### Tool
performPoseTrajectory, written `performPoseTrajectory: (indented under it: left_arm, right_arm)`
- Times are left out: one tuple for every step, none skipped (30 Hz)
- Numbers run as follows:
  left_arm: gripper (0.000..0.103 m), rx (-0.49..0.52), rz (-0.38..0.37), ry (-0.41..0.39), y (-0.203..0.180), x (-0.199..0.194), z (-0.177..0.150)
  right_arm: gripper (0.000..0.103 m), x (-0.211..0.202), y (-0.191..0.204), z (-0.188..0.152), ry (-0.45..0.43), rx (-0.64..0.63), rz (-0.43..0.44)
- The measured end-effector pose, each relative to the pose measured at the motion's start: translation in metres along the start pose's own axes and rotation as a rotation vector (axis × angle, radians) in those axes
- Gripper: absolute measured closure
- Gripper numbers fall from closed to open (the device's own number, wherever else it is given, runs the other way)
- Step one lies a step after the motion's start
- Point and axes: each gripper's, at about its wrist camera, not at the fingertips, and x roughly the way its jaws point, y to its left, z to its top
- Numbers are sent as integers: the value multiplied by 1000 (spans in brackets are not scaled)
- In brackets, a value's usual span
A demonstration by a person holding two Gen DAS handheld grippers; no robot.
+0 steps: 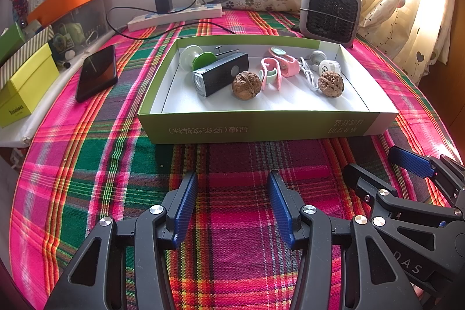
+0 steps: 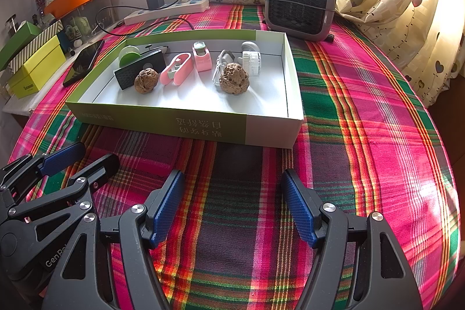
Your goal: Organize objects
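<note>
My left gripper (image 1: 229,205) is spread wide and holds nothing. My right gripper (image 2: 232,205) is spread wide too and holds nothing. Both hang over the cloth (image 2: 363,135), near me, side by side. The cloth has pink, green and red stripes.

Just past my grippers sits a flat box (image 1: 261,130) with green sides and a white floor. All the small things lie in it. At the far left is a green reel (image 1: 191,58). Next to it is a black light (image 1: 221,74), lying flat. A brown nut (image 1: 246,85) touches the light's near right end. In the middle are pink clips (image 1: 279,67), one near and one far. To the right lies a white cord (image 1: 308,74), and a second nut (image 1: 330,84) sits at its near end. A white round thing (image 1: 330,67) is just behind that nut.

Left of the box a black phone (image 1: 97,73) lies on the cloth. Far behind it is a white power strip (image 1: 174,15) with a black plug in it. At the far right stands a grey heater (image 1: 331,10). A yellow box (image 1: 26,86) sits at the left edge.
</note>
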Motion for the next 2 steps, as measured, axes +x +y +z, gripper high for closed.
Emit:
performPoseTrajectory:
  left_arm:
    - [55, 0, 0, 0, 0, 0, 0]
    - [55, 0, 0, 0, 0, 0, 0]
  right_arm:
    - [34, 0, 0, 0, 0, 0, 0]
    - [34, 0, 0, 0, 0, 0, 0]
